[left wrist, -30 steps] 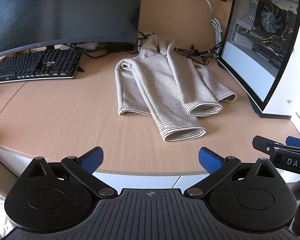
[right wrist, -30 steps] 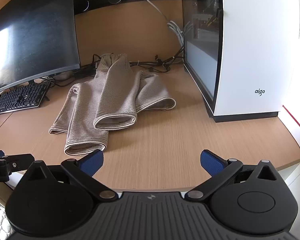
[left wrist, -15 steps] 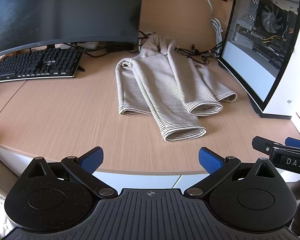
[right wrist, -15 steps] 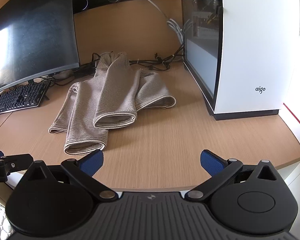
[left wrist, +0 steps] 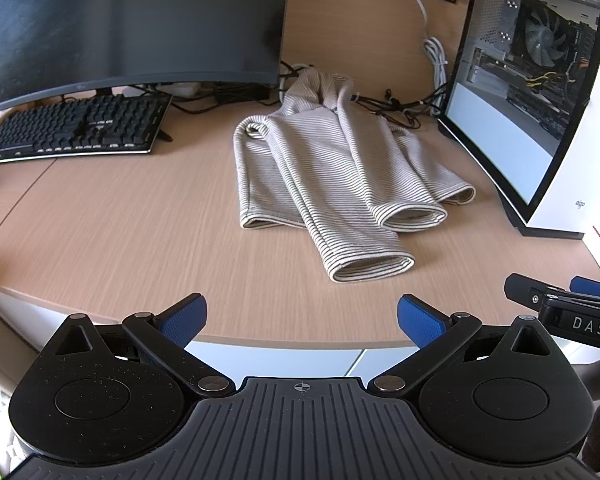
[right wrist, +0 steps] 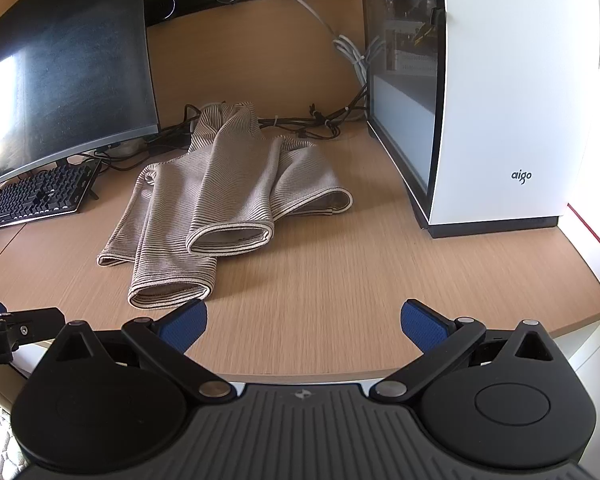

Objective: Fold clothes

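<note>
Sweater (left wrist: 332, 176) lies rumpled mid-table (left wrist: 120, 232), left of the PC case (right wrist: 500, 100), sleeves crossed. My left fingers (left wrist: 302, 314) and right fingers (right wrist: 304, 318) spread apart, empty, near the table's front edge, ready to reach.

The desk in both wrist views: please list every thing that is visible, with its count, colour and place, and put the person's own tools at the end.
striped garment: one, beige with thin dark stripes, lying crumpled on the middle of the desk, sleeves pointing toward the near edge.
desk: one, light wood, under everything.
monitor: one, black, screen dark, back left.
keyboard: one, black, left, partly under the monitor.
computer case: one, white with a glass side, right of the garment.
cables: several, black and white, along the back behind the garment.
left claw: one, black with blue pads, open, at the near edge.
right claw: one, same colours, open, at the near edge.
</note>
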A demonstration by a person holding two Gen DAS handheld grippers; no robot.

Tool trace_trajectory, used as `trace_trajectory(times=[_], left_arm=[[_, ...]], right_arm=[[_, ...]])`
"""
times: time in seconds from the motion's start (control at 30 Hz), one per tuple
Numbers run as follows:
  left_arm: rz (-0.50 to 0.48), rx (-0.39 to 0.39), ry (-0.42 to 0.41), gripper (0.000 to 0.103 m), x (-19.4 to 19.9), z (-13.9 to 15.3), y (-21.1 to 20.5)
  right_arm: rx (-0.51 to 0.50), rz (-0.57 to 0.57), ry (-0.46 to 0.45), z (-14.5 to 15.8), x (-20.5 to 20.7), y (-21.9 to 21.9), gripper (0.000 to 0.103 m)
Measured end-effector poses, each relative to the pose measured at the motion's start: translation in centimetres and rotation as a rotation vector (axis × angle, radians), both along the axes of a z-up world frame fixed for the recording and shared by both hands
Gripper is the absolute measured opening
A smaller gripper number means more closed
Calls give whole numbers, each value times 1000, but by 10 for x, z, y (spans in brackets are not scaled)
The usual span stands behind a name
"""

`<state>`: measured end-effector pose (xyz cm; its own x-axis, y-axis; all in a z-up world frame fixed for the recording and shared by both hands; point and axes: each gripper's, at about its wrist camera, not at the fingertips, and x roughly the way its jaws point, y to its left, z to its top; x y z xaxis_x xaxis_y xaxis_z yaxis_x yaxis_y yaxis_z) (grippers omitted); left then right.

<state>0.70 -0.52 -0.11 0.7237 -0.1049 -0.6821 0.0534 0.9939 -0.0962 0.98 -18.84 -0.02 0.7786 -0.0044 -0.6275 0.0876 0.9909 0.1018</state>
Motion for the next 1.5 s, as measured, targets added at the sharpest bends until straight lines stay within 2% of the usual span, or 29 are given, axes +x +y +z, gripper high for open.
trace_trajectory(times=[1.5], left_arm=[[3,-3,17,103,3,-2,1]], right_arm=[[7,-5,28,-3,5,5,103]])
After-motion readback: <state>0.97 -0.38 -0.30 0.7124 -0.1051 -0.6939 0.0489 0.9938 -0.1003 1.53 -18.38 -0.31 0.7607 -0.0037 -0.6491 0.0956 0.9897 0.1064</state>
